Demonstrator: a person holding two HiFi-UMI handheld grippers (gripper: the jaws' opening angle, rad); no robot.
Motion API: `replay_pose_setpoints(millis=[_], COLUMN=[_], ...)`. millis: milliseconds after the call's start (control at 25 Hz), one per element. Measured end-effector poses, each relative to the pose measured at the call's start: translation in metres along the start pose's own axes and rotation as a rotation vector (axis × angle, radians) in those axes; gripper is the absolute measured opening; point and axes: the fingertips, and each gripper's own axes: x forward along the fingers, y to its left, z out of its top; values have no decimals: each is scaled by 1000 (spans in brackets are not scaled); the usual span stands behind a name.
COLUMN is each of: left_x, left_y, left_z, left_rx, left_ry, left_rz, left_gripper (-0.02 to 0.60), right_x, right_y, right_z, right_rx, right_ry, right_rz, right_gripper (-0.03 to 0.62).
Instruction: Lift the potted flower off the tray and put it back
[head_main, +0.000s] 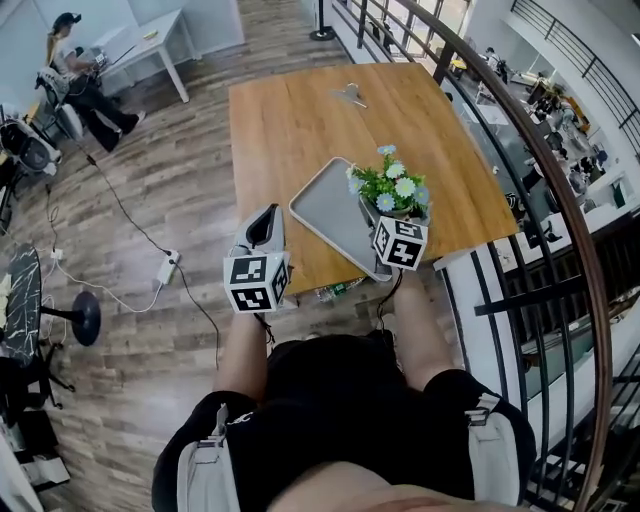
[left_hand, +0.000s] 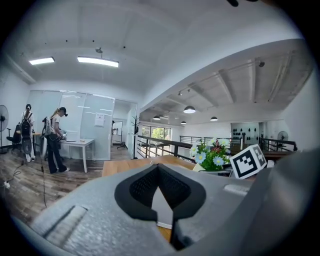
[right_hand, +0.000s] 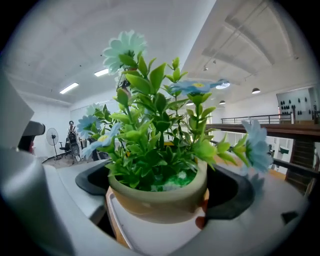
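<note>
Nearest, the person's black shorts (head_main: 340, 400) fill the bottom of the head view, with both arms reaching to the counter's near edge. The left tongs (head_main: 267, 222) hang just off the counter's (head_main: 290, 120) near left corner, beside the tray (head_main: 330, 205) without touching it. In the left gripper view their black pads (left_hand: 142, 187) meet at the tips with nothing between them.

The right tongs (right_hand: 160, 200) are clamped on the potted flower (right_hand: 157, 150), one dark pad (right_hand: 92, 182) on each side of the tan pot, just under its rim. The pot is upright over the near right part of the grey tray, near its right rim. No view shows whether its base rests on the tray or hangs just above it. The tray lies at a slant, its near corner at the counter's near edge.

Farther on, a small grey object (head_main: 349, 95) lies near the counter's far edge. A dark railing (head_main: 520, 170) runs along the right side. On the wooden floor (head_main: 150, 200) to the left lies a power strip (head_main: 166, 267) with a cable, and at the far left a person (head_main: 80, 80) sits beside a white table (head_main: 150, 40).
</note>
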Motion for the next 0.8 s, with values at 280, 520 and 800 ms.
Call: replay_pose_setpoints(millis=[280,520,800], left_x=[-7,-11,-10], left_y=[13,18,18], left_z=[-1,-1,-2], left_rx=[-1,2,5], left_ry=[6,6,10], left_rz=[37,52,49], left_gripper=[12,12,12], right_x=[19,30,47], right_y=[9,6,-11], right_z=[-68,-112,-160], right_rx=[-39,13,-13], right_ry=[125,196,298], right_rz=[16,39,19], right_gripper=[578,578,578])
